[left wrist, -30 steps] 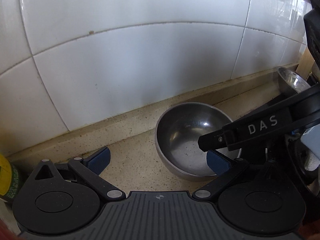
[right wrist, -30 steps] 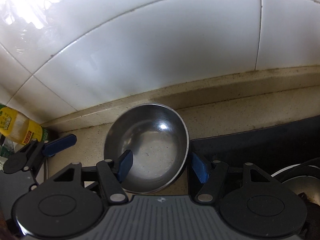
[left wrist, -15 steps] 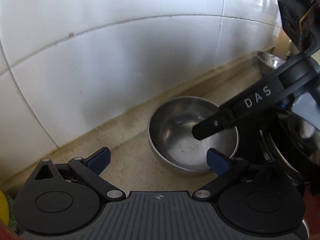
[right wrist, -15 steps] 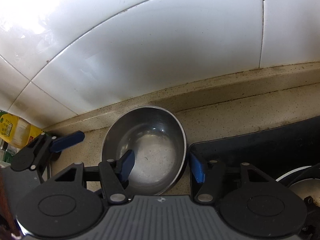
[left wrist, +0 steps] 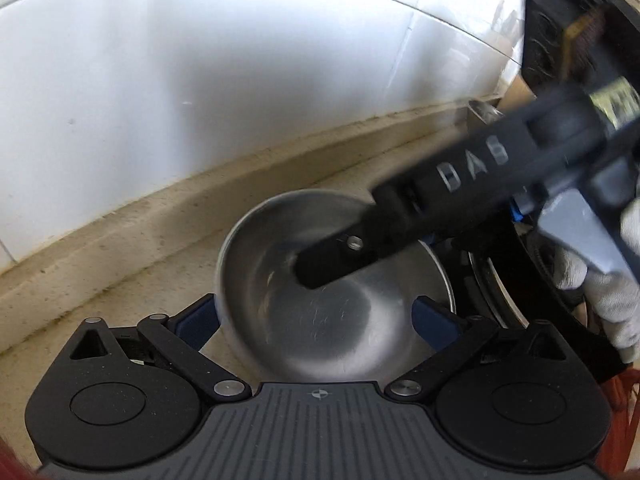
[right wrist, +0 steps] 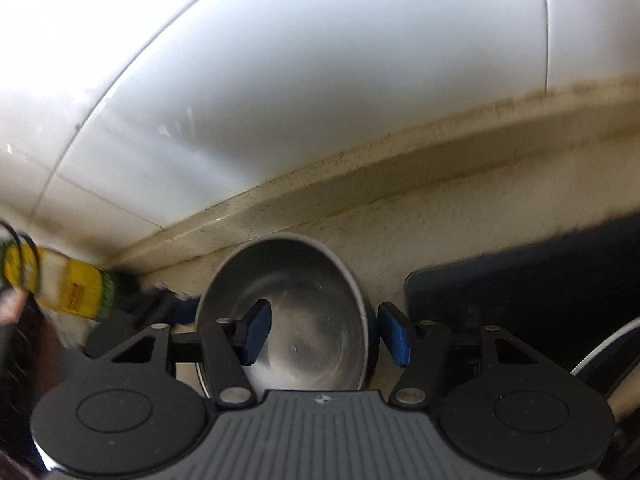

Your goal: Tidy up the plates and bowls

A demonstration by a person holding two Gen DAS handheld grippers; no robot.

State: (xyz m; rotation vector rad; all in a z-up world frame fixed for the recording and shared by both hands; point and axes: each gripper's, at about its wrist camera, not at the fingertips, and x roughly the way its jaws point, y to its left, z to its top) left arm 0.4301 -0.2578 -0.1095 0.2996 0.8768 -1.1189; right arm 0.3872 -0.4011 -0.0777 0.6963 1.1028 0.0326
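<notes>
A: Where does the round stainless-steel bowl (right wrist: 294, 312) sit?

B: On the speckled beige worktop (right wrist: 448, 224), near its back edge under the white tiled wall (right wrist: 320, 80), beside a black mat (right wrist: 540, 292).

A: Which gripper is nearer?

B: The right gripper (right wrist: 324, 330) straddles the bowl's right rim: one blue pad inside, one outside. Its jaws have just been closing, partly open, not yet pressing. The left gripper (left wrist: 316, 320) spans the whole bowl, jaws wide, holding nothing.
</notes>
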